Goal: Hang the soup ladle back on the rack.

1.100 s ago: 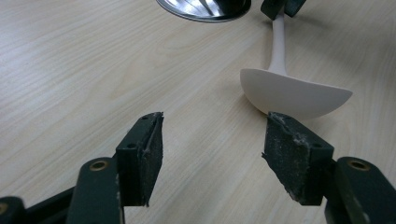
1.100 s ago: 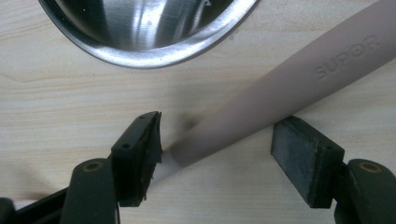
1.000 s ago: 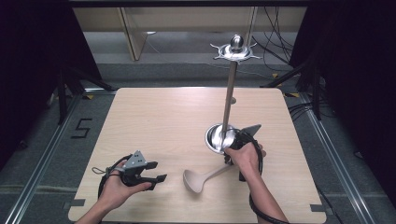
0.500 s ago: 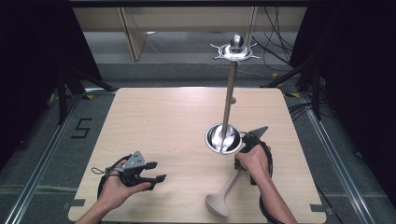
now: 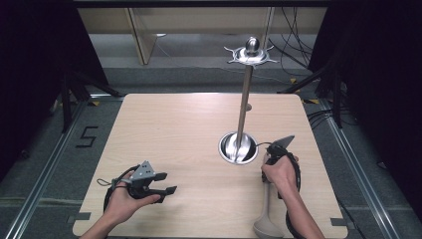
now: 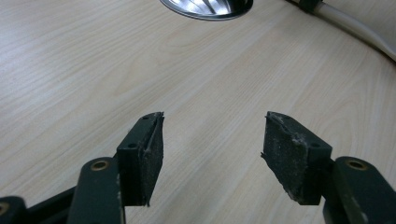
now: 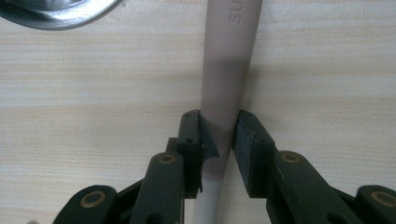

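The surface point(image 5: 189, 129) is pale wood-grain laminate, smooth and matt. The stand's round base point(image 5: 239, 148) and pole point(image 5: 245, 99) are polished, glossy metal. The ladle point(image 7: 229, 70) looks like matt taupe silicone. The hand-held gripper pads point(image 6: 289, 154) are rough black rubber, scuffed.

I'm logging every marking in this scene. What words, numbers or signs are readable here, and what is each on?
"5": a dark numeral on the grey floor left of the table.
"SU": raised letters on the taupe ladle handle between the right gripper pads; the rest is cut off by the frame edge.
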The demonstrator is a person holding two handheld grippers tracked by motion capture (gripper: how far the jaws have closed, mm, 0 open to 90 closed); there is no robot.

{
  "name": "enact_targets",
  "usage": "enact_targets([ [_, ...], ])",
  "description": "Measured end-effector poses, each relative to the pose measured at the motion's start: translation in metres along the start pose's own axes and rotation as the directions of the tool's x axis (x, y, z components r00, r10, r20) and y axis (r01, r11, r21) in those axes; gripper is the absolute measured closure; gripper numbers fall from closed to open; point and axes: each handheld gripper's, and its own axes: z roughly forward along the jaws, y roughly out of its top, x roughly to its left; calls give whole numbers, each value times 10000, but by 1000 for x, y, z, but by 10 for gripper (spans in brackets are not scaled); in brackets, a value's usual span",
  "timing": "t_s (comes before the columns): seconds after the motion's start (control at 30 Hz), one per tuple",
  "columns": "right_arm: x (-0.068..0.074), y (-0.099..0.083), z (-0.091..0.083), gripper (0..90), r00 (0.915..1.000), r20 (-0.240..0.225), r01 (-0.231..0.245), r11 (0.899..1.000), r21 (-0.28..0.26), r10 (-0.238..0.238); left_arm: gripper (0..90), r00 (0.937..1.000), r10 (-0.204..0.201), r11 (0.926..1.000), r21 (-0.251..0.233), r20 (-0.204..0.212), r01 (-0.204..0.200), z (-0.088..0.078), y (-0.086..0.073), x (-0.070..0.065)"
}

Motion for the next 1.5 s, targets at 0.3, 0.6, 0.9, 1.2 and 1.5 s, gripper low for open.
enact_targets([
  [0.3,7,-4,5,722,10000,73,-60,9989,-455,63,372,10000,-31,9999,-128,45,32,0,0,0],
  [0.6,-1,-15,3,743,9927,-1156,218,9929,-1170,-354,373,9999,64,9997,-242,103,-62,1,-1,1],
  [0.9,-21,-32,-41,744,9454,-2956,518,9586,-2800,-1374,372,9998,166,9999,-46,131,-166,2,0,0],
  [1.2,-39,-48,-57,743,8674,-3261,1541,8260,-5423,-3759,370,9998,145,9999,-72,132,-144,2,0,0],
  [1.5,-48,-60,-62,743,7939,-3257,1742,7053,-6871,-5134,371,9998,175,9998,-77,-16,-175,2,1,0],
])
